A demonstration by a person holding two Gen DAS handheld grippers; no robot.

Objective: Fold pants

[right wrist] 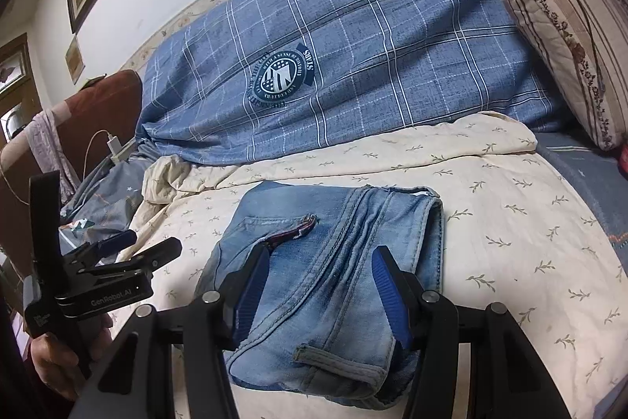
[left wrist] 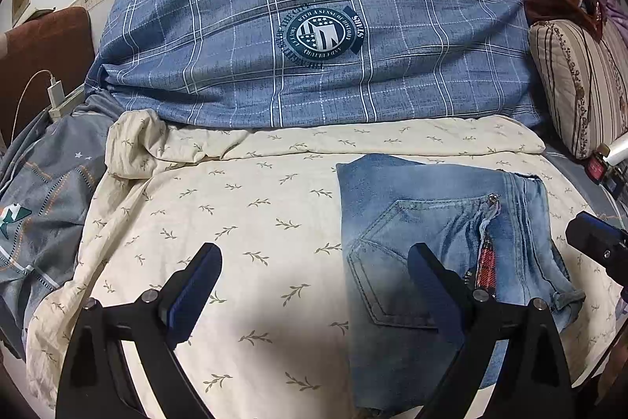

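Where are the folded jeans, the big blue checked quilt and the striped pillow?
Folded jeans (right wrist: 337, 262): right wrist view, the seamed middle.
Blue checked quilt (left wrist: 314, 26): left wrist view, its round emblem.
Striped pillow (left wrist: 581, 85): left wrist view, its front face.

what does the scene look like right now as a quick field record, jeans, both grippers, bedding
jeans: light blue jeans, folded into a compact stack, back pocket up, lying flat on the cream leaf-print blanket
left gripper: left gripper open, empty, over the blanket with one finger above the jeans' edge
right gripper: right gripper jaws apart above the near end of the jeans, pads not pressing the denim
behind: blue plaid duvet piled along the wall
side: striped floral pillow at the right
other: white charger plugged in at the left
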